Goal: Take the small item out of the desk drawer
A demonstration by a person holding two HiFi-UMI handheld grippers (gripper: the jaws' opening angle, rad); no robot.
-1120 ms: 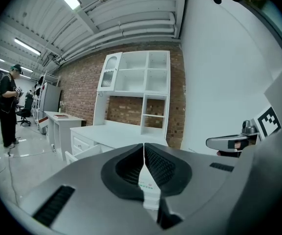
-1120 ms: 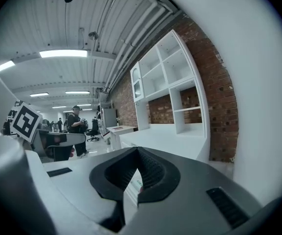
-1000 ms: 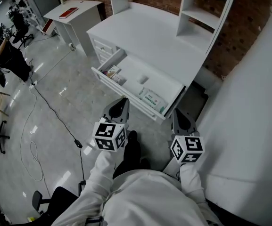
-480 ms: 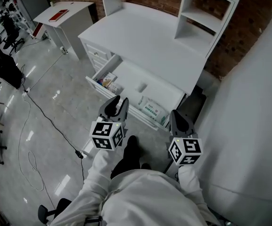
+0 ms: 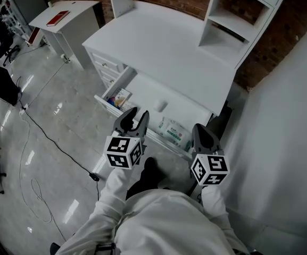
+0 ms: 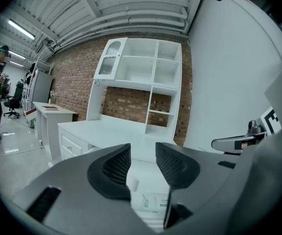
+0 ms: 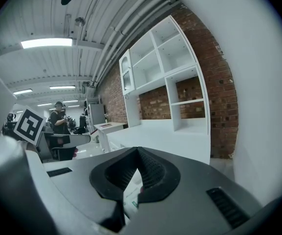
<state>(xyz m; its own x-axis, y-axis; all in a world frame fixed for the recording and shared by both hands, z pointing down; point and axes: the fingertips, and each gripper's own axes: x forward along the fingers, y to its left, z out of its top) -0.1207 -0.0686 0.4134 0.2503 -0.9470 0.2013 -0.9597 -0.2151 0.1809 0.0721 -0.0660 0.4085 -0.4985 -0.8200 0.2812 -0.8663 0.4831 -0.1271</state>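
Observation:
The white desk (image 5: 164, 41) has its drawer (image 5: 113, 106) pulled open. Inside lie a small white item (image 5: 160, 106), a colourful box (image 5: 120, 97) at the left end and white-green packets (image 5: 176, 133) at the right. My left gripper (image 5: 137, 113) hovers over the drawer's front edge, its jaws opening, with nothing between them. In the left gripper view the left gripper (image 6: 143, 163) frames the packets (image 6: 153, 202) below. My right gripper (image 5: 200, 128) hangs by the drawer's right end, shut and empty; the right gripper (image 7: 137, 173) shows its pads pressed together.
A hutch with shelves (image 5: 238, 20) stands on the desk's back right. A side table with a red book (image 5: 57, 17) is at the far left. A black cable (image 5: 52, 142) runs over the glossy floor. A white wall (image 5: 286, 116) closes in on the right.
The left gripper's jaws have parted from shut to clearly apart. Both grippers now sit closer to the drawer's front edge. The right gripper stays shut.

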